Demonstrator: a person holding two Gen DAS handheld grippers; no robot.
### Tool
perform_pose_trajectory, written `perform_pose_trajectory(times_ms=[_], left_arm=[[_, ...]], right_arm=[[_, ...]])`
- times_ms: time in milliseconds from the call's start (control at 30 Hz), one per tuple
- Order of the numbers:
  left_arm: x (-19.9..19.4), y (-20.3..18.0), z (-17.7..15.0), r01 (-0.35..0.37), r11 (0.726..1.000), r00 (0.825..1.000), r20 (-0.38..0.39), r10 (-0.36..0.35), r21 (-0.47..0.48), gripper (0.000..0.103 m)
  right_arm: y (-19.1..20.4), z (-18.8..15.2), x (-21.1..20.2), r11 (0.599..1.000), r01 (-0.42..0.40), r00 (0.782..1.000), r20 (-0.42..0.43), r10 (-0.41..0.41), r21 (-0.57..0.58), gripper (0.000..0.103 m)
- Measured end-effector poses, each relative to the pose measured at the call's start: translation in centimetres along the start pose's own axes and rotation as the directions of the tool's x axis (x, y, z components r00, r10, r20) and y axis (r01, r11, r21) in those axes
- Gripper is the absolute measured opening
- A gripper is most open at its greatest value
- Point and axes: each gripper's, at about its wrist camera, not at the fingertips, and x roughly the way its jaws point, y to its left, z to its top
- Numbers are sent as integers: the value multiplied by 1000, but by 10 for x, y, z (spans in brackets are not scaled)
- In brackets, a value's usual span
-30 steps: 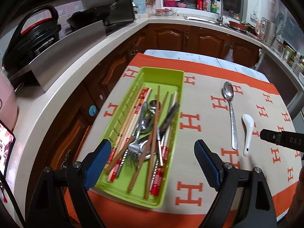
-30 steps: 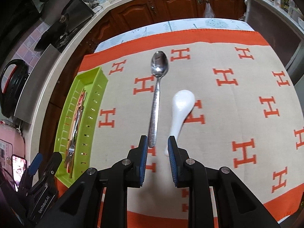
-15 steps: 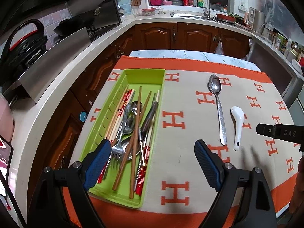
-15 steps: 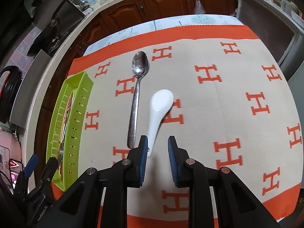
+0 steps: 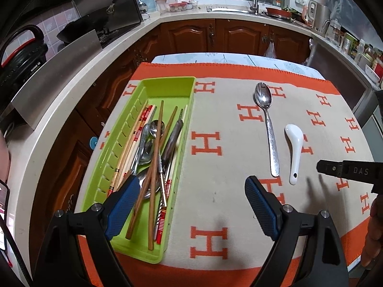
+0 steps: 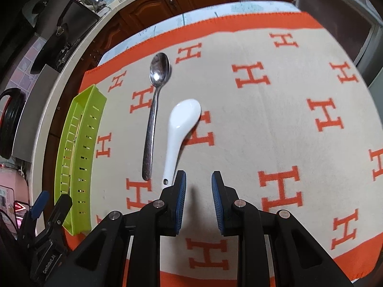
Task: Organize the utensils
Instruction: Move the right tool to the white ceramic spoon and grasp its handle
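A green slotted tray (image 5: 167,80) on the left of the table holds chopsticks, forks and spoons. My left gripper (image 5: 191,186) hangs wide open over the tray's near end, its left pad above the utensils and nothing gripped. A metal spoon (image 6: 153,119) and a white ceramic spoon (image 6: 179,129) lie side by side on the cloth, also seen from the left wrist as the metal spoon (image 5: 269,129) and white spoon (image 5: 295,148). My right gripper (image 6: 198,177) stands narrowly open just right of the white spoon's handle end, with only cloth between its pads.
An orange and beige cloth (image 6: 275,124) with H letters covers the table. A worktop (image 5: 79,71) with a pan and cooker runs close along the left; a sink counter (image 5: 239,12) lies beyond. A hand (image 5: 373,234) shows at the right edge.
My right gripper has sunk and shifted right, so the white spoon's handle end went from ahead of the gap to left of the left finger. The left gripper drifted a little right along the tray.
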Motion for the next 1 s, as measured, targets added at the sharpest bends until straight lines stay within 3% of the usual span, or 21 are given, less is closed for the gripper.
perform_pose_trajectory(times_ms=[300, 467, 767, 867, 1000], left_arm=[[5, -2, -1, 1, 1000, 1000, -13, 0, 6, 88], [8, -2, -2, 2, 1000, 1000, -21, -2, -1, 88], [11, -5, -2, 5, 1000, 1000, -30, -5, 8, 88], [11, -4, -2, 1, 1000, 1000, -30, -1, 1, 88], [13, -5, -2, -1, 1000, 999, -39, 1, 1, 88]], right_arm=[[-1, 27, 32, 991, -129, 992, -2, 130, 38, 22], [-7, 41, 47, 973, -213, 977, 10, 213, 94, 35], [13, 55, 61, 983, -183, 982, 58, 182, 14, 34], [24, 53, 62, 991, -128, 990, 60, 131, -43, 29], [32, 50, 63, 988, -142, 989, 38, 144, -65, 18]])
